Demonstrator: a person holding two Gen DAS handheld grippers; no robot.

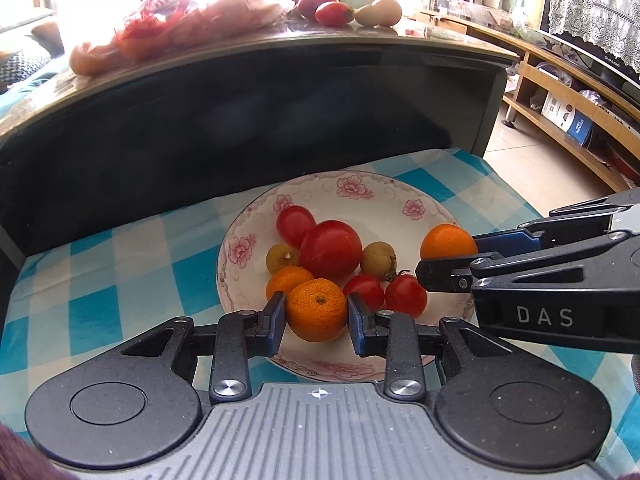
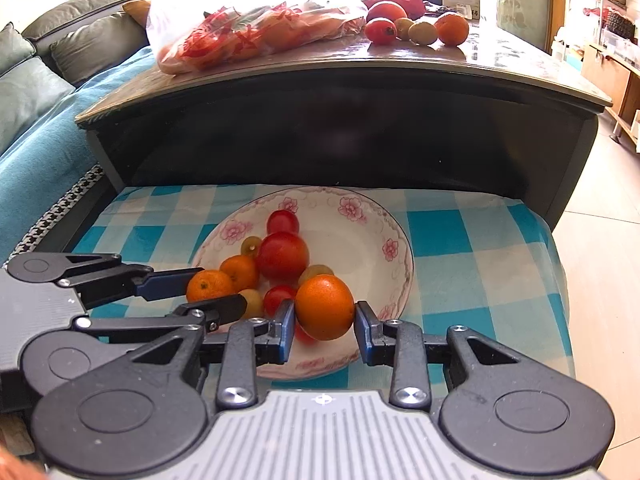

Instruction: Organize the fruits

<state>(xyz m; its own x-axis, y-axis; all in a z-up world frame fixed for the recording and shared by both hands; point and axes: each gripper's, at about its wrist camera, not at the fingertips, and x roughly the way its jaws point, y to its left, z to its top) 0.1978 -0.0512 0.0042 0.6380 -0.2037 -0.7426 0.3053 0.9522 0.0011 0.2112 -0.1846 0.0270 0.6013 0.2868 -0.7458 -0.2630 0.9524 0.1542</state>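
my left gripper [image 1: 317, 315] is clamped on a tangerine [image 1: 318, 309] over the plate [image 1: 256, 216] at its 6 o'clock rim; my right gripper [image 2: 325, 316] grips an orange [image 2: 325, 306] at 4 o'clock. both are equally near for dropping.

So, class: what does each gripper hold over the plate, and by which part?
The left gripper clamps a mandarin by its two sides; the right gripper clamps an orange by its sides.

Left tongs [image 1: 317, 316] clamp mandarin [image 1: 318, 310] above flowered plate [image 1: 352, 196]; right tongs [image 1: 450, 258] grip orange [image 1: 448, 242].
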